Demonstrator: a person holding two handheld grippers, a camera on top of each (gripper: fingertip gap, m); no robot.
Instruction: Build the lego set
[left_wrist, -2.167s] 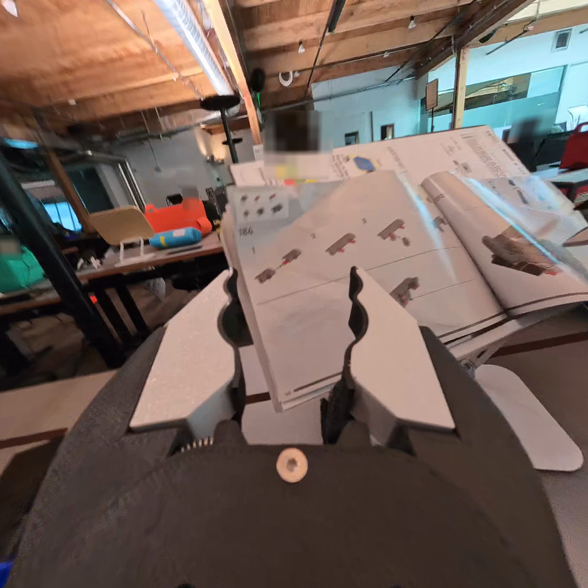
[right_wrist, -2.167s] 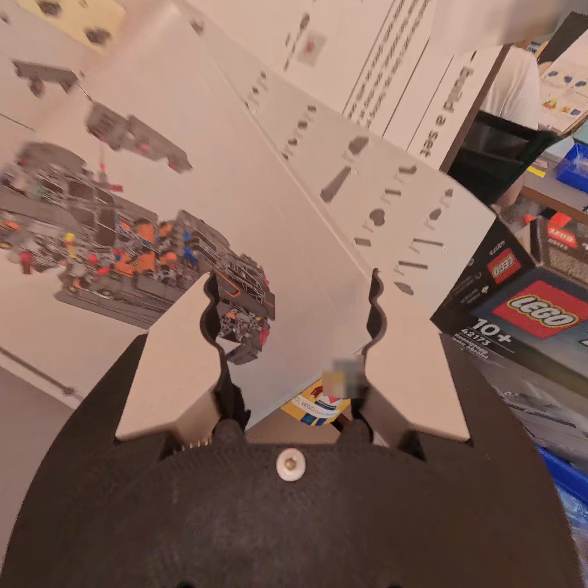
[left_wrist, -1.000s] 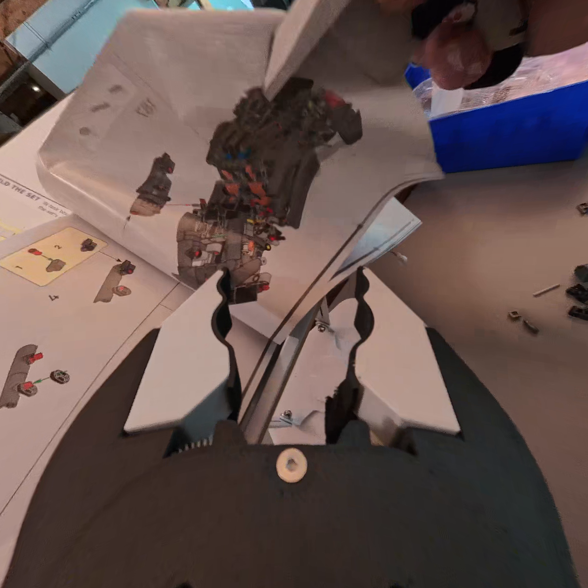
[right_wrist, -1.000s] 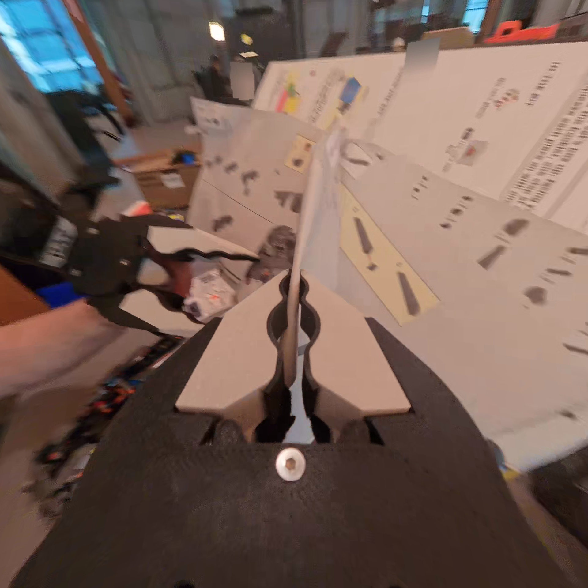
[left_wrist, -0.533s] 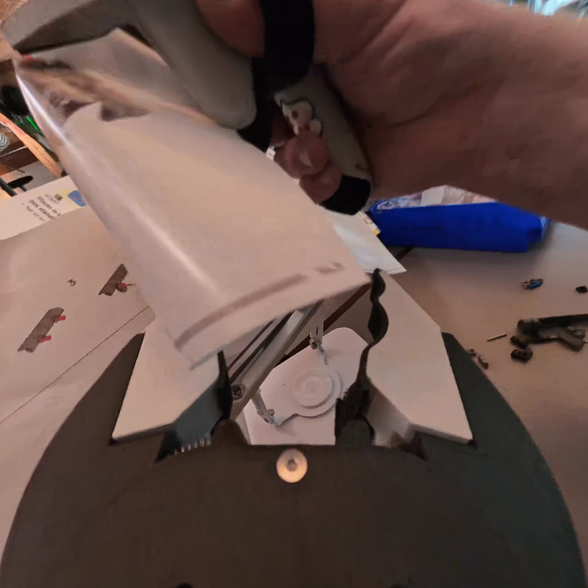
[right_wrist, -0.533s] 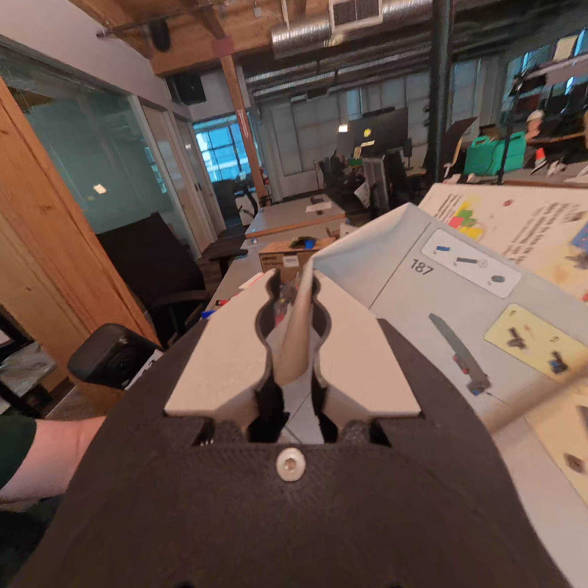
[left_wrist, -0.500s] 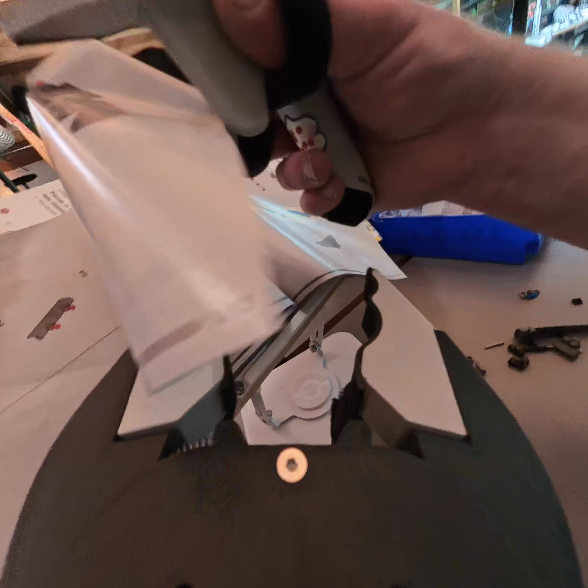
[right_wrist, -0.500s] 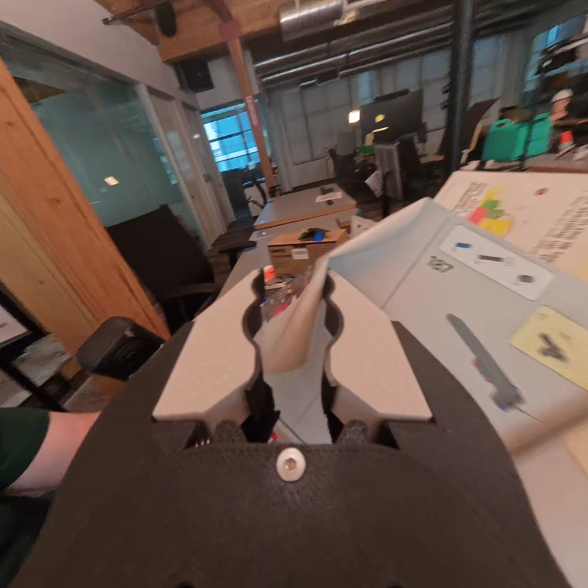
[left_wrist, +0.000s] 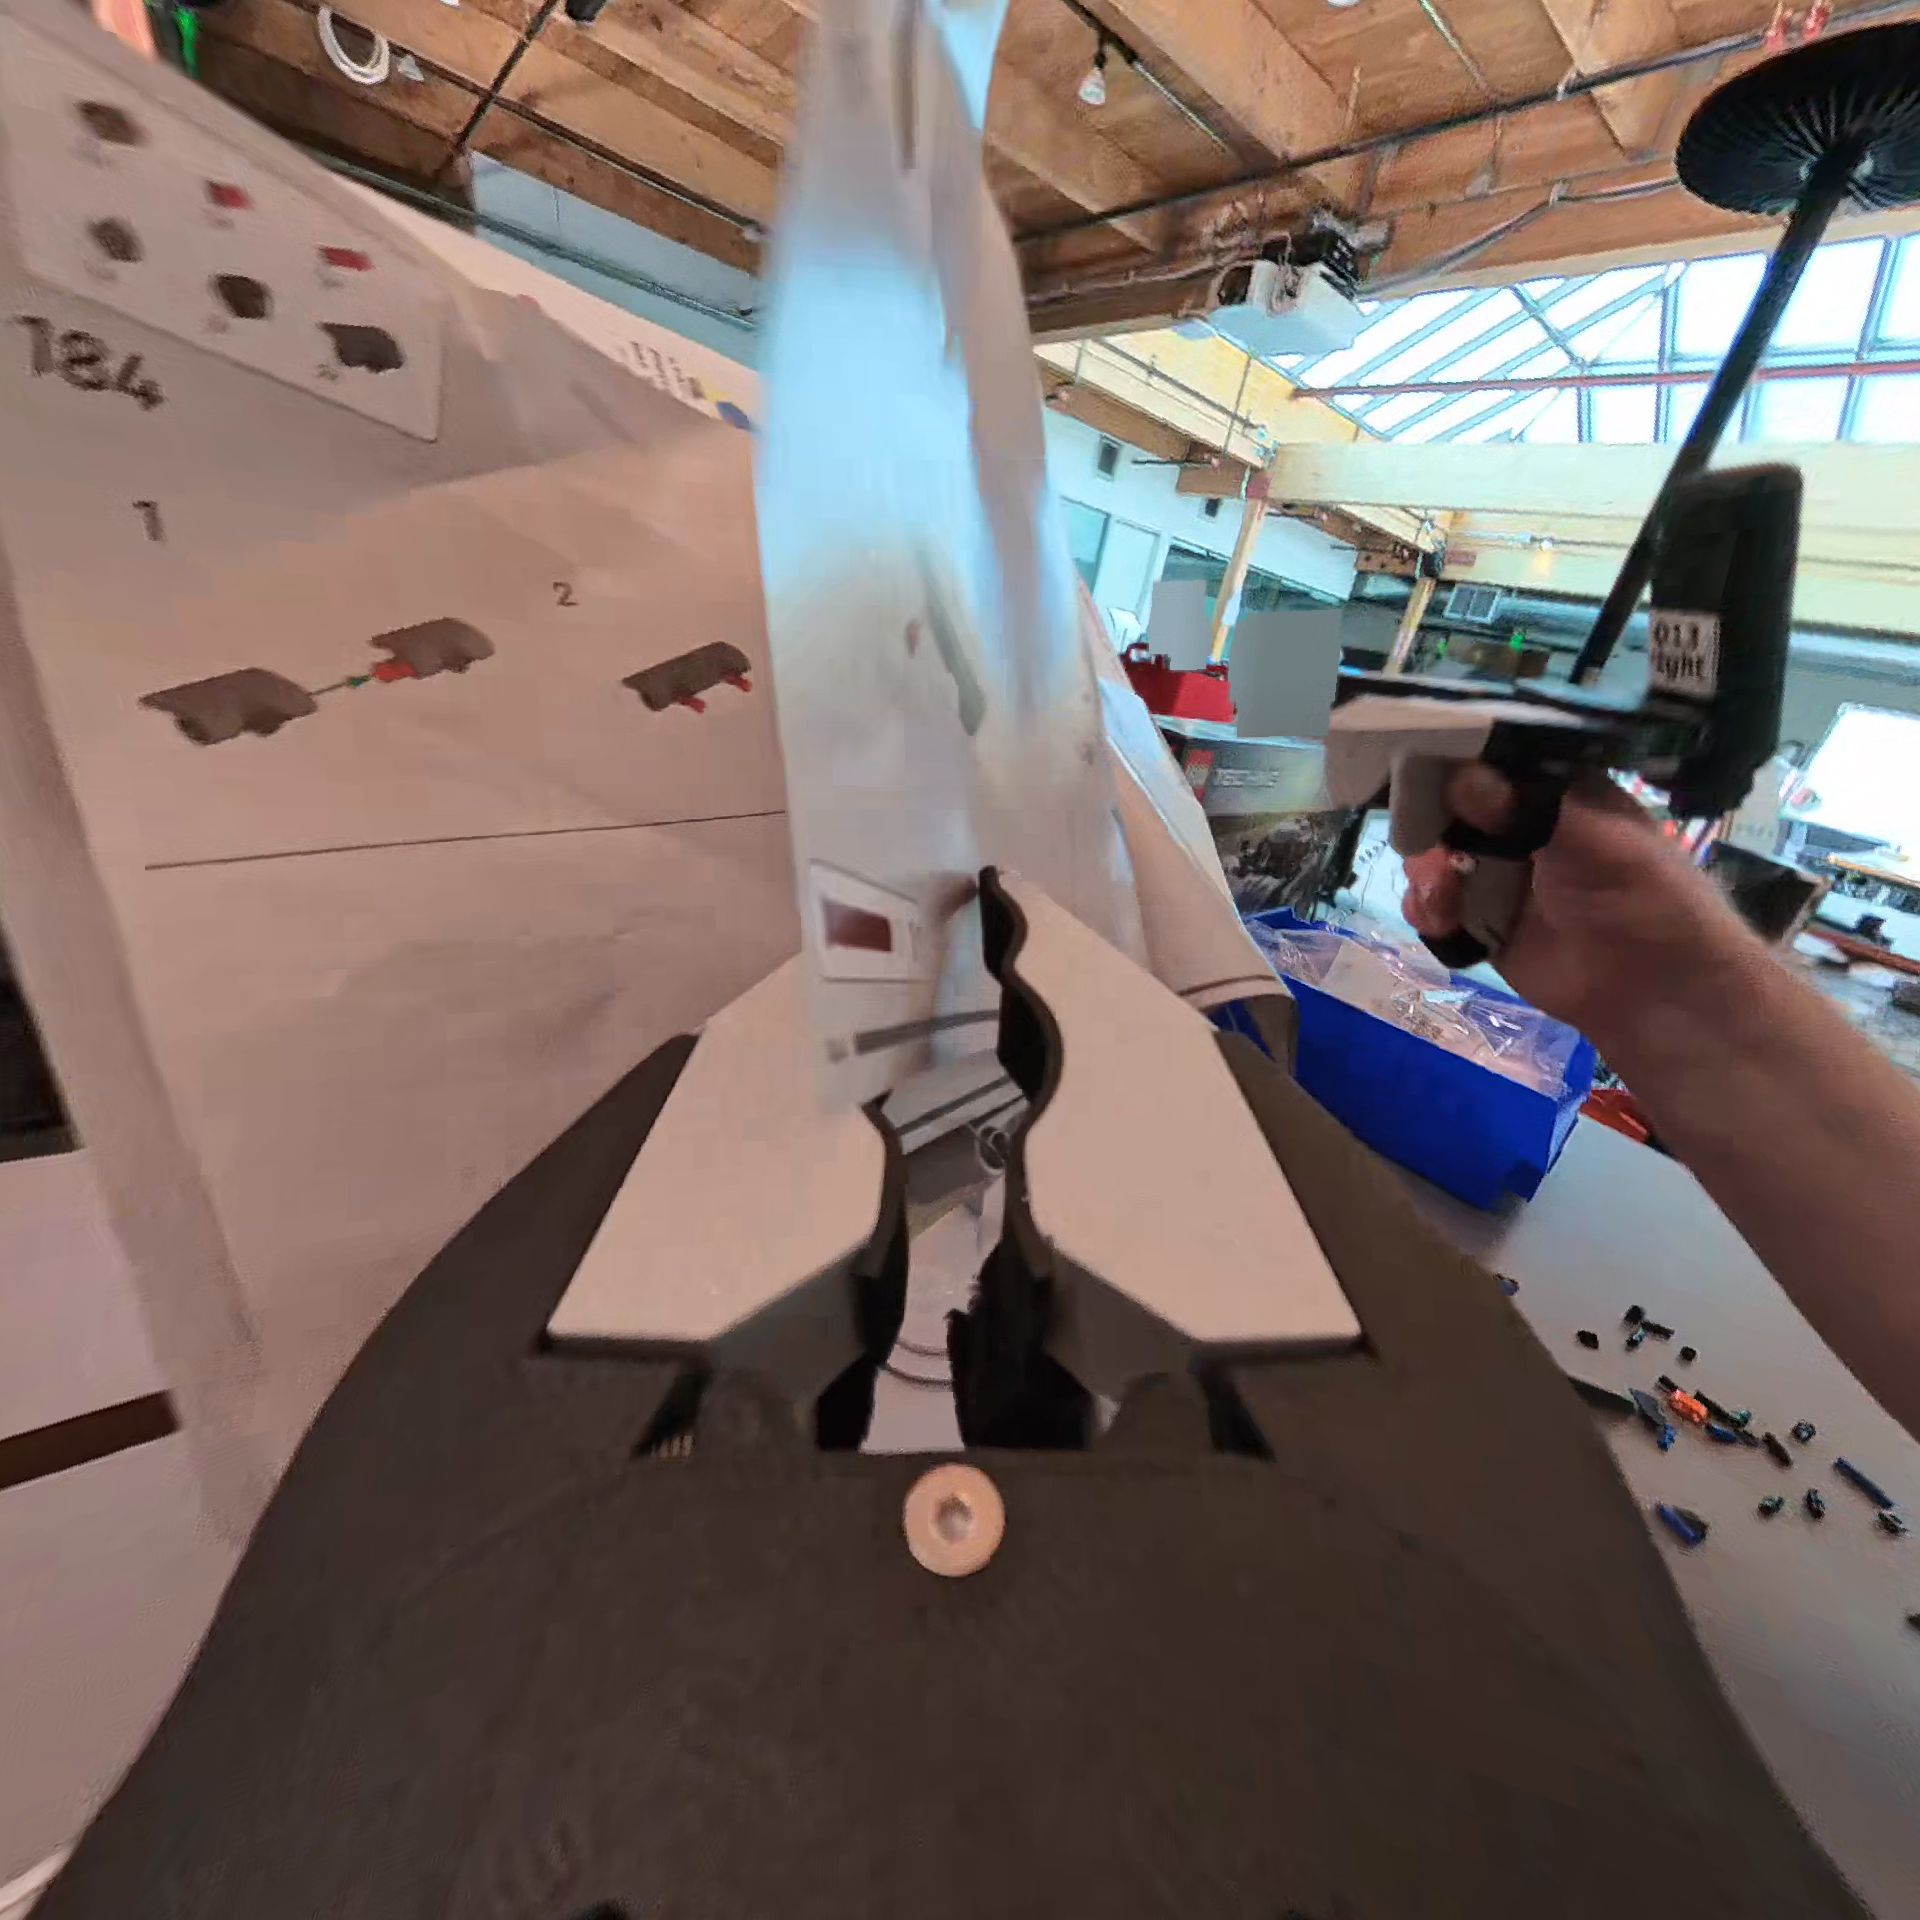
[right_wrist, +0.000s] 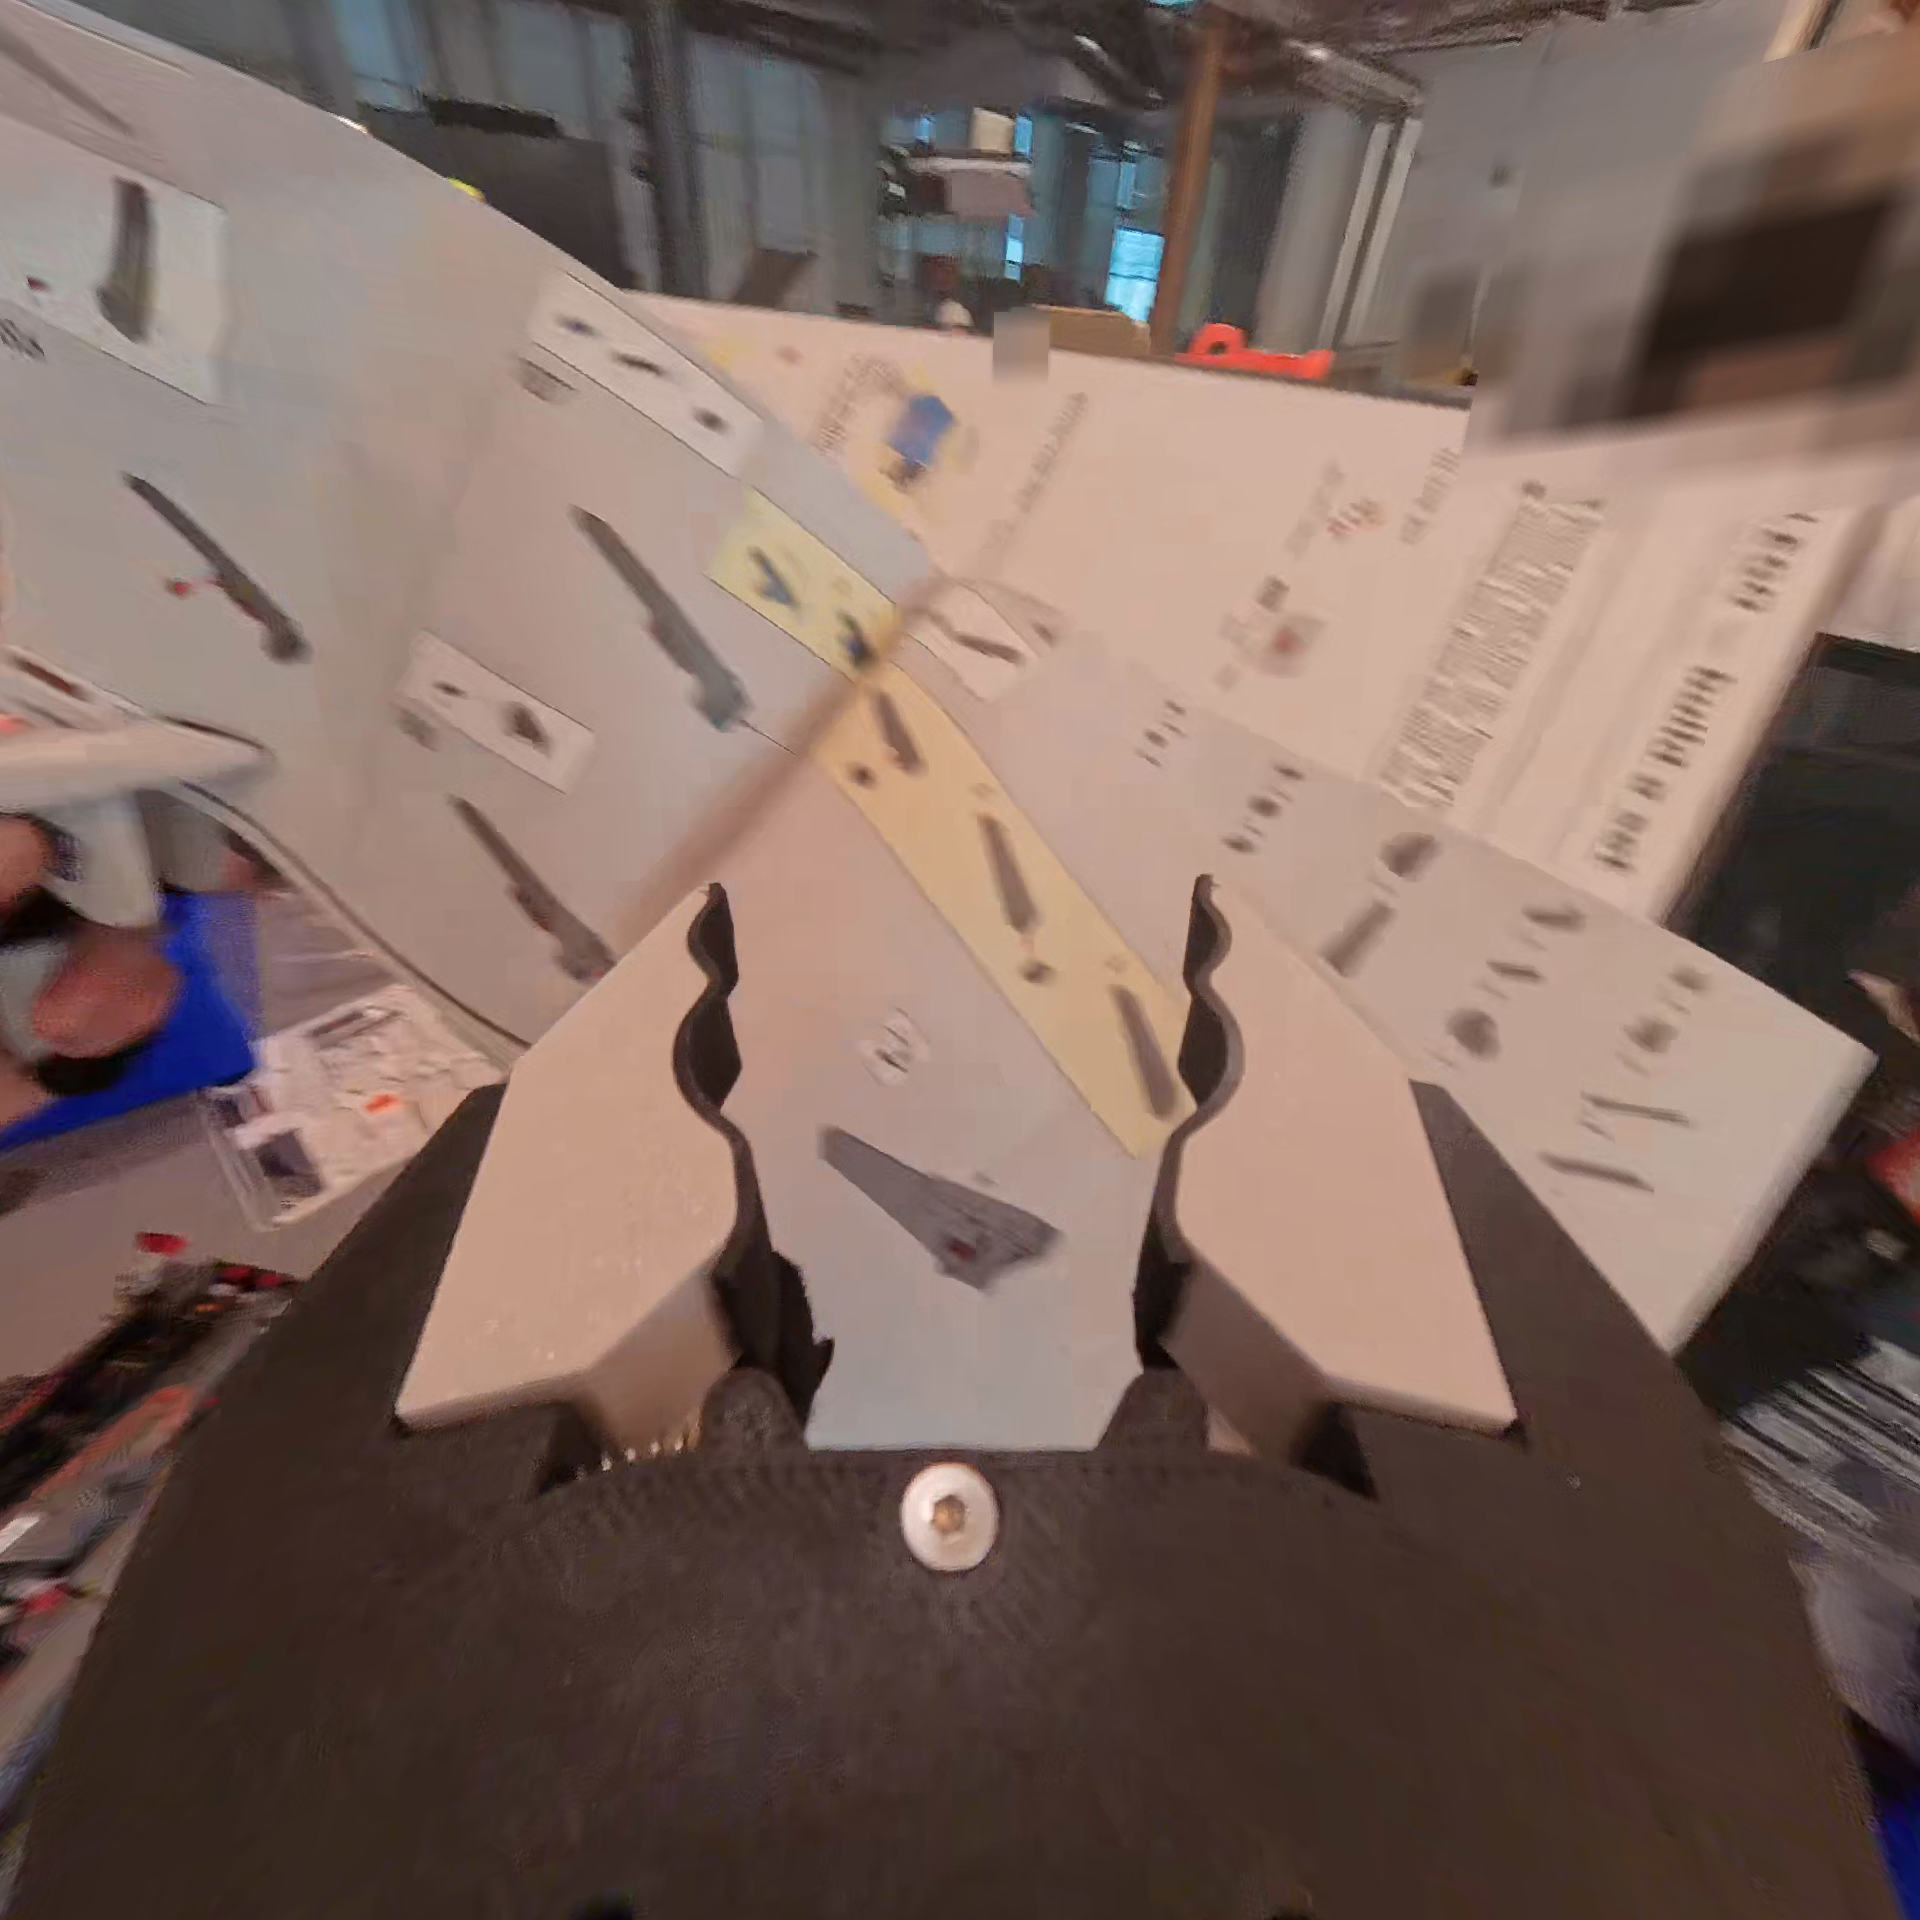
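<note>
Between left gripper (left_wrist: 940, 997) fingers, nearly closed around a loose page (left_wrist: 883, 520): pinch lightly, ease across, no tearing. Right gripper (right_wrist: 956, 997) fingers wide open, empty over the instruction booklet (right_wrist: 935, 1195).

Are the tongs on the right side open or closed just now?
Open. The right tongs show a wide gap between the fingers, with only the instruction booklet page visible behind, nothing gripped.

Blurred pages, hidden fingertip, cropped booklet.

Smeared by motion: upright glossy white booklet page (left_wrist: 894, 582) between the left gripper's (left_wrist: 940, 935) pale fingers, covering the left fingertip; whether pinched, unclear. Cut off at left and top edges: open white instruction booklet (left_wrist: 395, 935). Too small to identify: scattered dark loose pieces (left_wrist: 1745, 1444) on grey table. Blurred throughout: printed diagrams (right_wrist: 935, 810) in right wrist view.
</note>
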